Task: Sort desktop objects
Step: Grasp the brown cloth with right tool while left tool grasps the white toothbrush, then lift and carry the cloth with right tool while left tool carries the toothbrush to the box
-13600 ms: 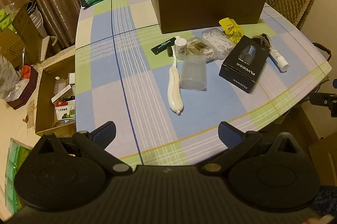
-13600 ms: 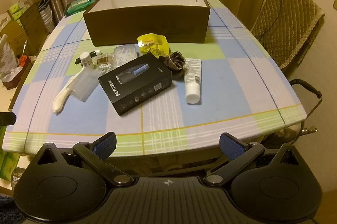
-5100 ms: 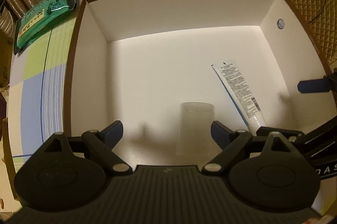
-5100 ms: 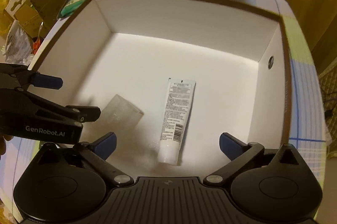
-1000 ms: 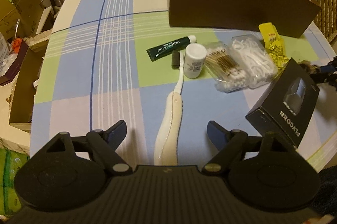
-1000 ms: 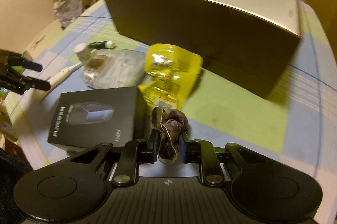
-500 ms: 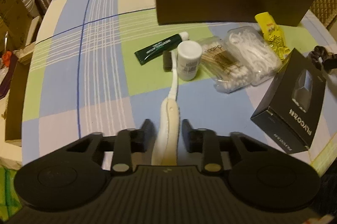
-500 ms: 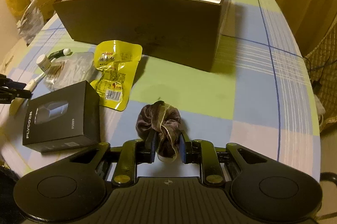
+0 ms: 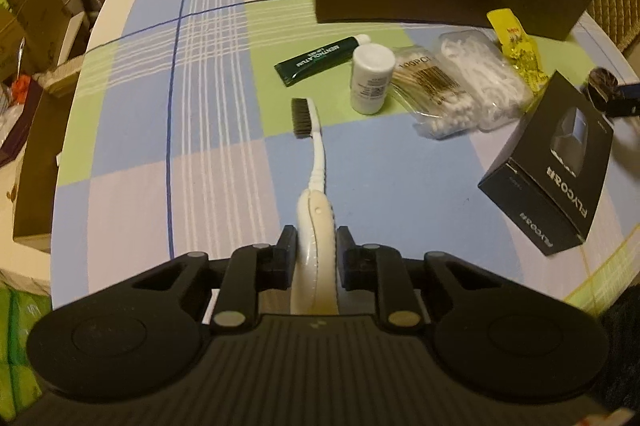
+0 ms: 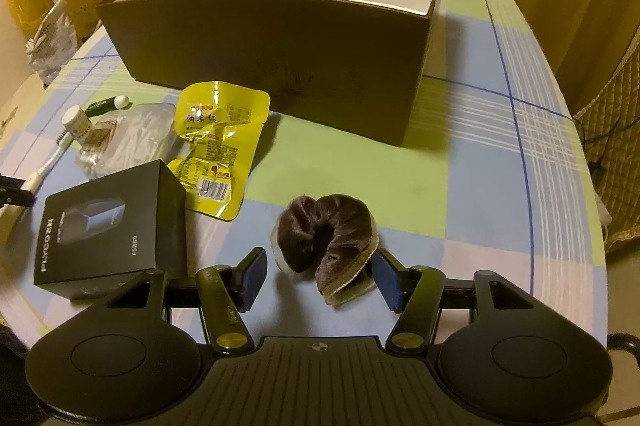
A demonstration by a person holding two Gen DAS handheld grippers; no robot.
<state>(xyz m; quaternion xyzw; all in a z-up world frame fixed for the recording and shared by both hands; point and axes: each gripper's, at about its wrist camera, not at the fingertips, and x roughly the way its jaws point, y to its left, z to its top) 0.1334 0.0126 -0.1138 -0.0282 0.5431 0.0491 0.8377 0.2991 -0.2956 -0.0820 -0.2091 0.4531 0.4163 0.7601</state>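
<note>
Left tool is pinched tight on the fat white handle of the toothbrush, bristle end sticking out over the counter, while the right tool has just been opening, so its jaws sit spread either side of the brown scrunchie, which lies loose on the cloth and not gripped. My guess is the brush goes into the big brown box at the back next; I'd lift it straight up first so the head clears the little white bottle beside it, and carry it over the box wall, not into it. The scrunchie probably wants a fresh squeeze across its middle before lifting. Count, biggest down: one box, one black FLYCO carton, one yellow snack pouch, one bag of floss picks, one pack of cotton swabs, one toothbrush, one green tube, one scrunchie, one bottle.
</note>
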